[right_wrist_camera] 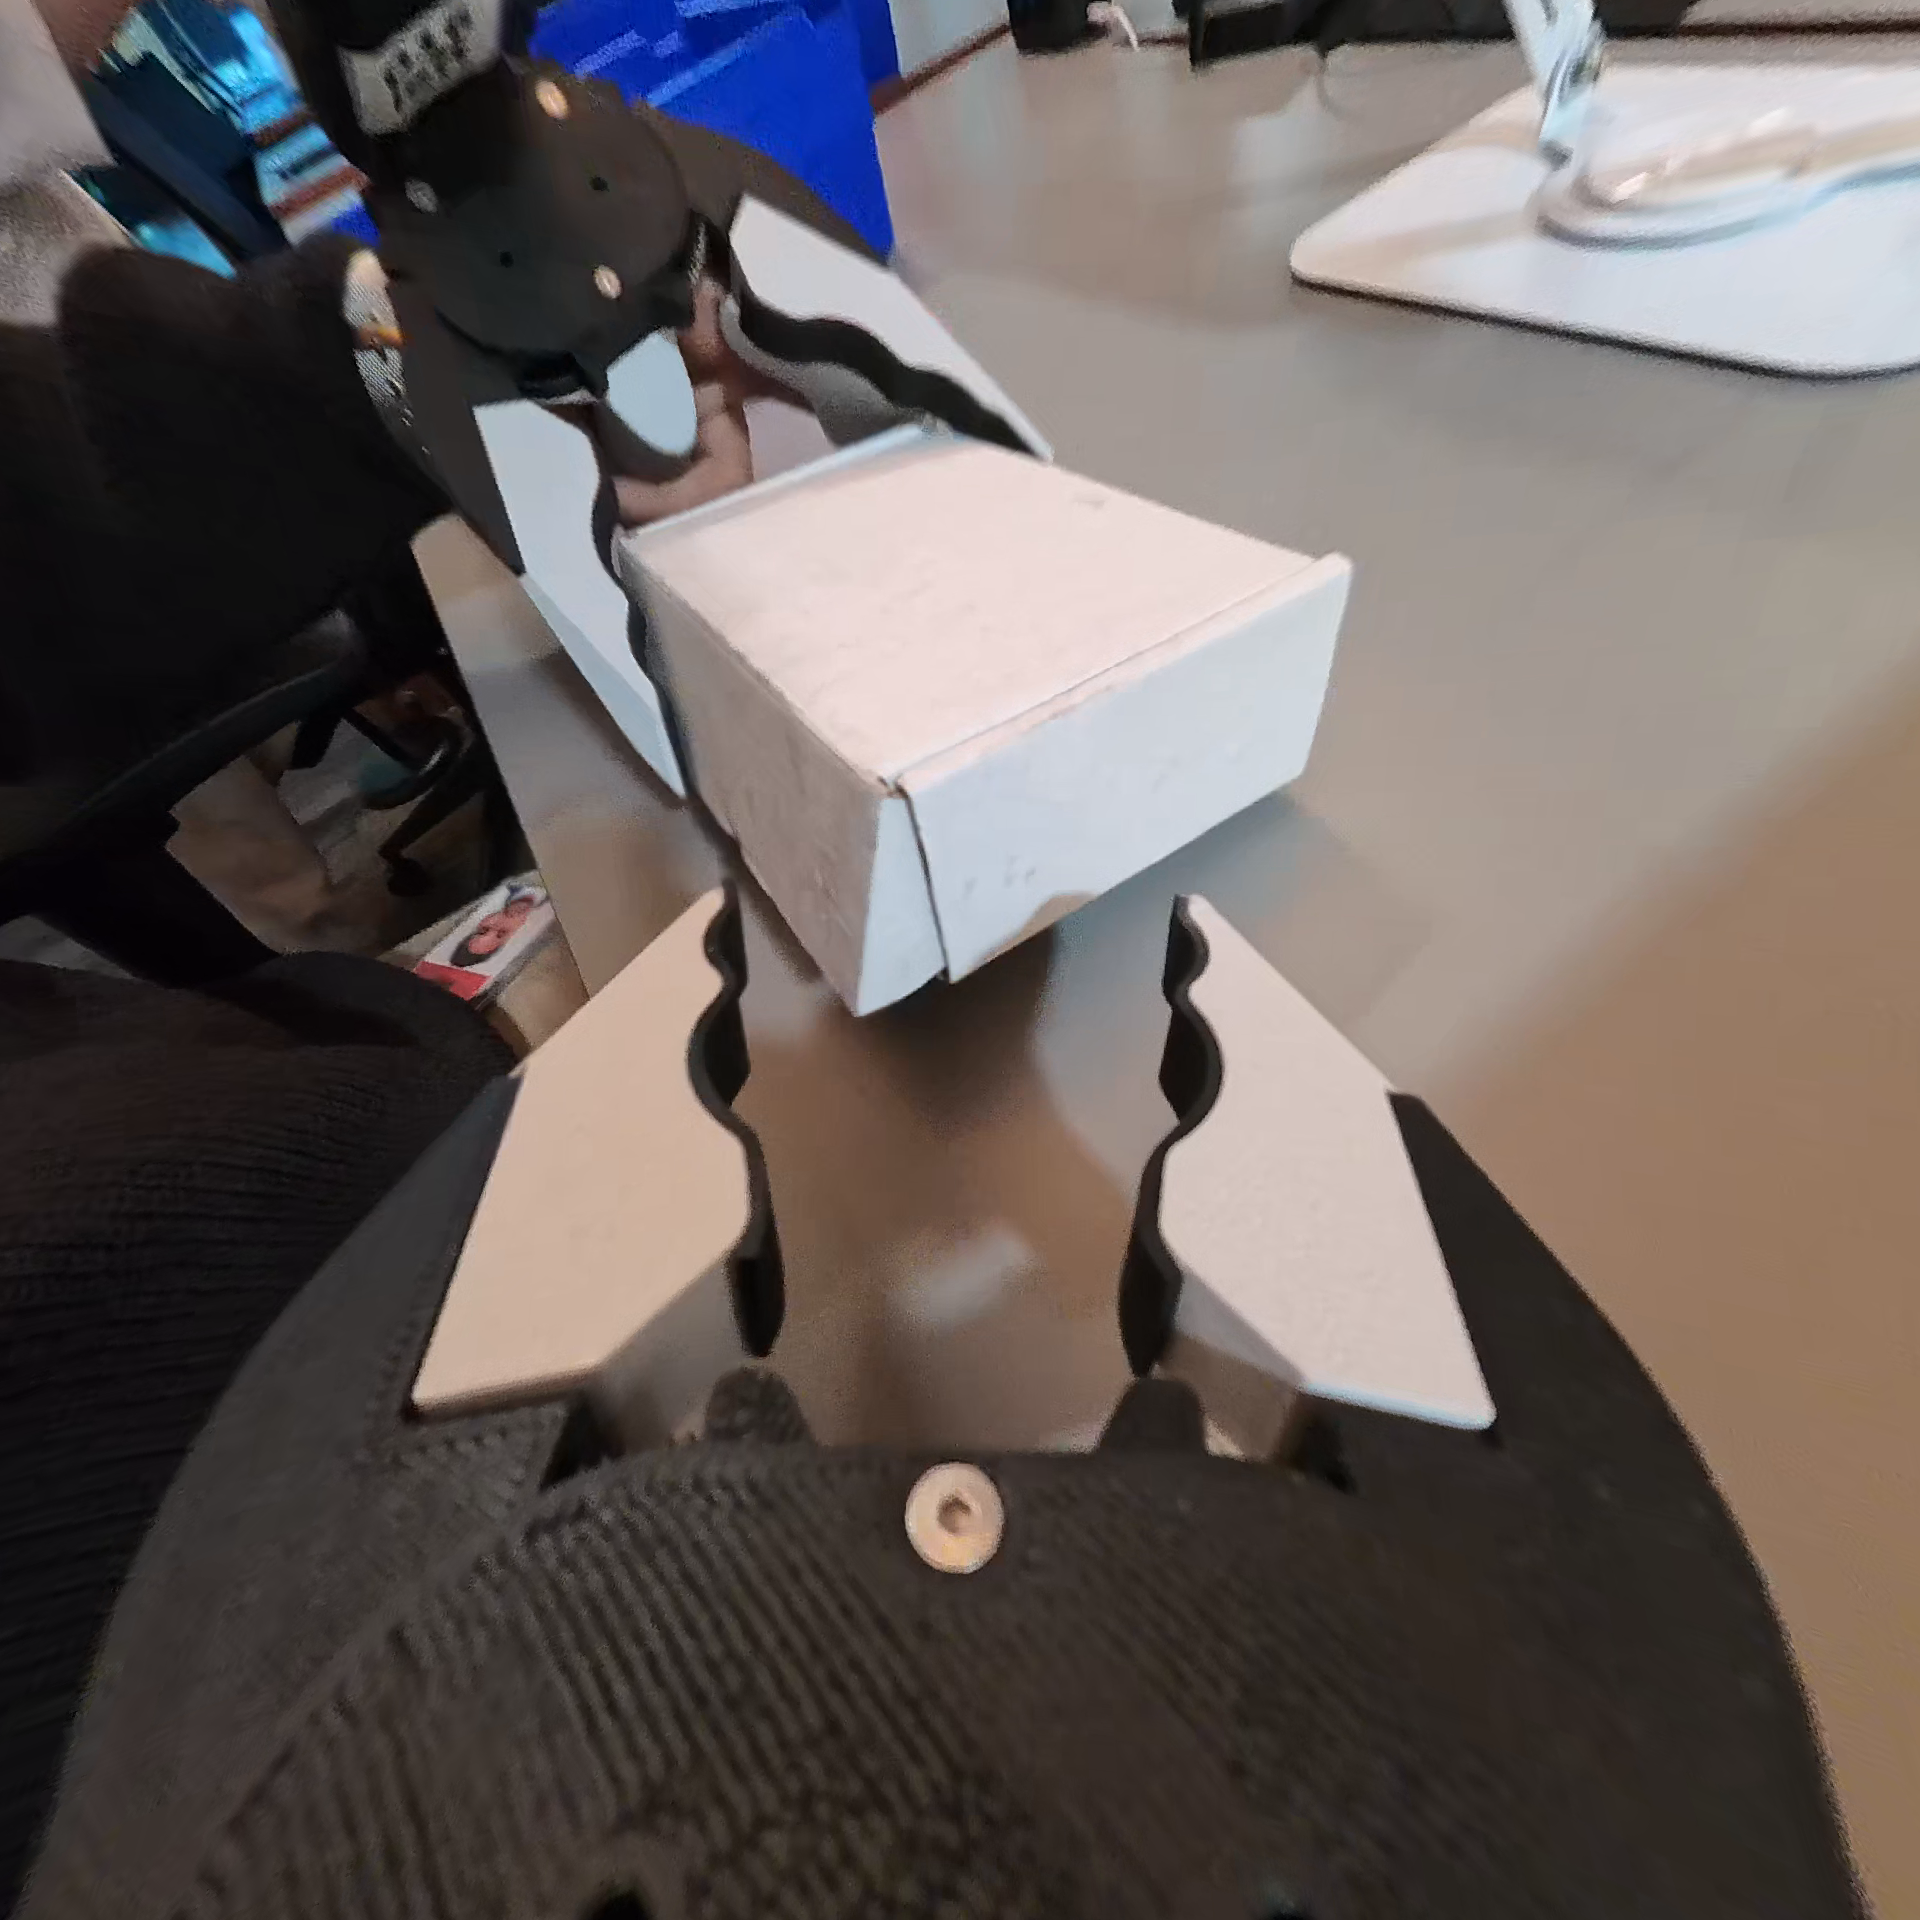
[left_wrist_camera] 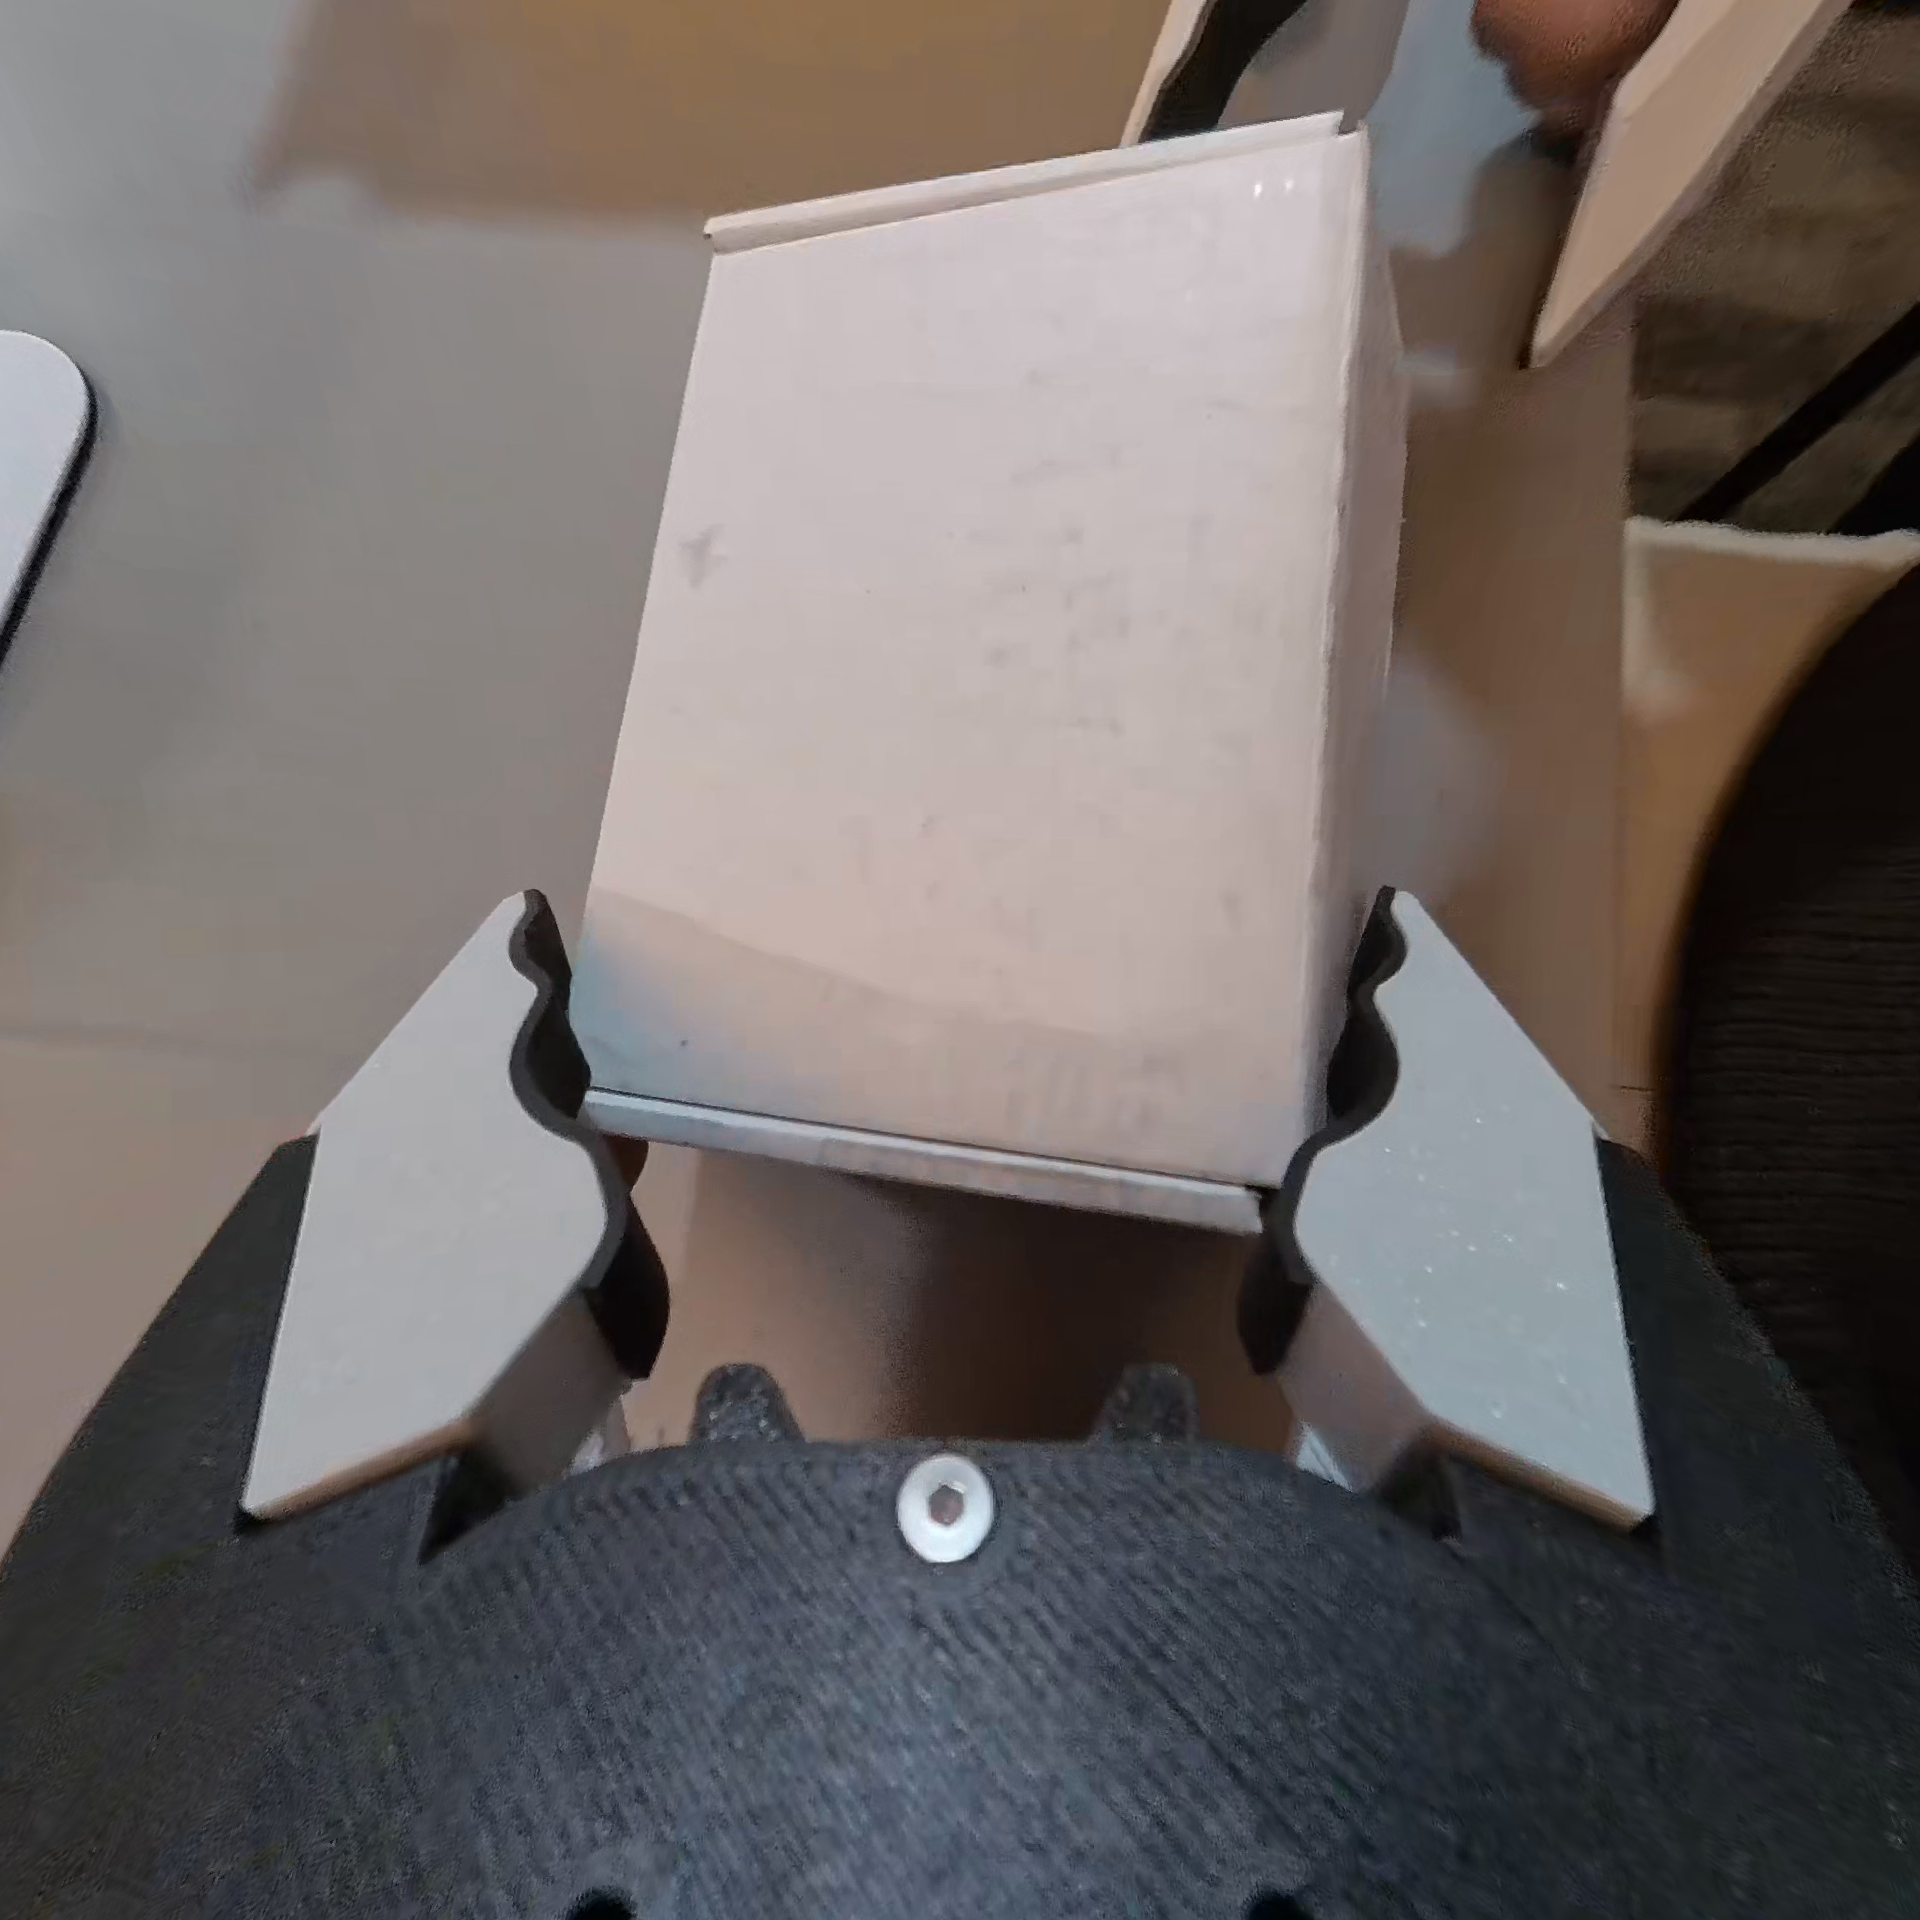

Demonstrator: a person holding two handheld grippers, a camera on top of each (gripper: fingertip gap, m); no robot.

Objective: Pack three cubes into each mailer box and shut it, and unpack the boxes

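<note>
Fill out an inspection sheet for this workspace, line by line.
Surface: grey-beige table, bare near the box.
Job's things: one white mailer box, shut; cubes not seen.
Clutter: white flat stand base at the far side.
Grippers: left gripper clamps the box by its sides; right gripper open, empty, just short of the box.
Cables: nothing seen.
Surroundings: black office chair and blue bin beyond the table edge.

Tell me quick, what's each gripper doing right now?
Left tongs: shut on the white box.
Right tongs: open, holding nothing.
</note>
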